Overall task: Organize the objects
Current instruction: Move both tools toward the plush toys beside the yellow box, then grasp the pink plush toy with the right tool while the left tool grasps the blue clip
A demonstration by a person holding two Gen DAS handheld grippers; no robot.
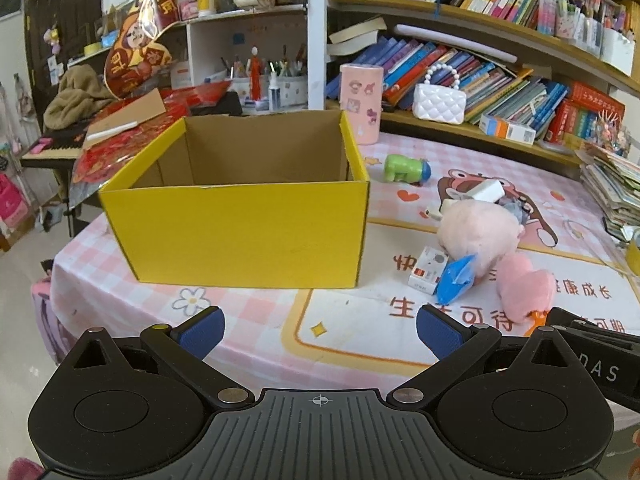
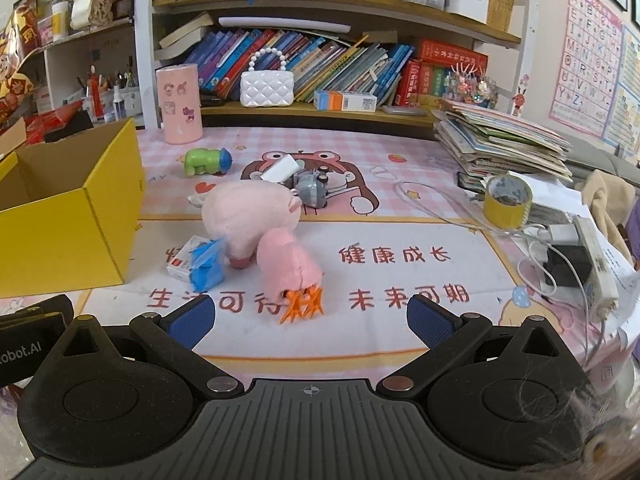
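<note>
both grippers hover low over the near edge of the table, each with its fingers spread wide and nothing between them: the left gripper faces the yellow box, the right gripper faces the loose pile. the box stands open on the left side of the table and looks empty as far as its inside shows. just to its right lies the clutter to be gathered: two pink plush toys, the larger plush behind and the smaller plush in front with orange feet nearest the right fingers; one blue plastic bag lying on one small white carton; one green toy farther back; one grey toy and one white block behind the larger plush. the plushes should be light and soft, squashing under the fingers, so a bite across the middle of the body is likely to hold better than the thin feet. the bag looks limp and slippery and may slide out. the carton is stiff and light, best pinched across its narrow sides. the green toy appears hard and rounded, so it could roll.
</note>
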